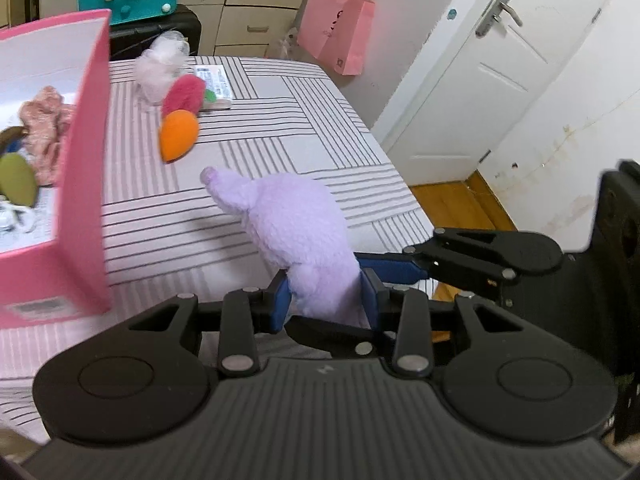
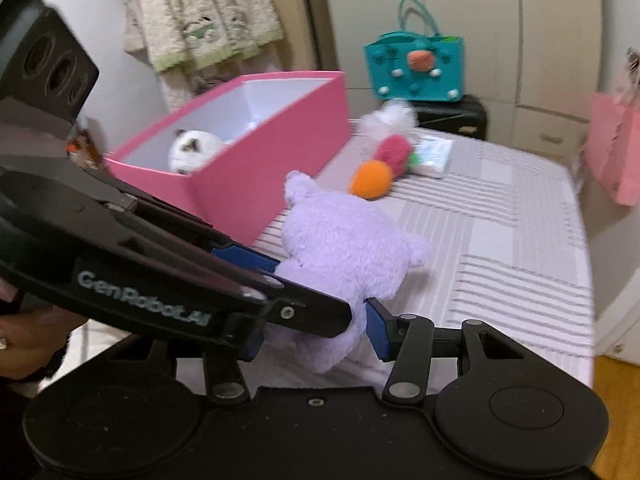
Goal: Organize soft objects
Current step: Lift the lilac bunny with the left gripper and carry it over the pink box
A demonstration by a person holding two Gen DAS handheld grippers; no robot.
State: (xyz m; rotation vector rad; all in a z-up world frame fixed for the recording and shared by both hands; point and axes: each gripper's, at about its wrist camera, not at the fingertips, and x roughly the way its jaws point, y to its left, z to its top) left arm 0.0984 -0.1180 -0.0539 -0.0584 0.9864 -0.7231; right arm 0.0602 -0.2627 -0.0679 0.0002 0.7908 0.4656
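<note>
Lilac fuzzy plush animal [image 1: 296, 232], raised above striped bedcover [image 1: 280, 120], right of open pink cardboard box [image 1: 86, 168]. Pinched low down between blue pads of left gripper [image 1: 326, 298] and right gripper [image 2: 320, 332], both clamped on it. Orange plush ball [image 1: 178, 136] beyond, near box.

1. Plush toy [image 1: 292, 232]: pale lilac.
2. Box [image 2: 256, 168]: pink outside, white inside.
3. Bed cover [image 1: 288, 120]: white with blocks of thin dark stripes.
4. Soft ball [image 1: 179, 137]: orange.
5. Fuzzy toy [image 1: 184, 94]: deep pink.
6. Tote bag [image 2: 416, 66]: teal.
7. Tool pads [image 2: 378, 330]: blue on black.
</note>
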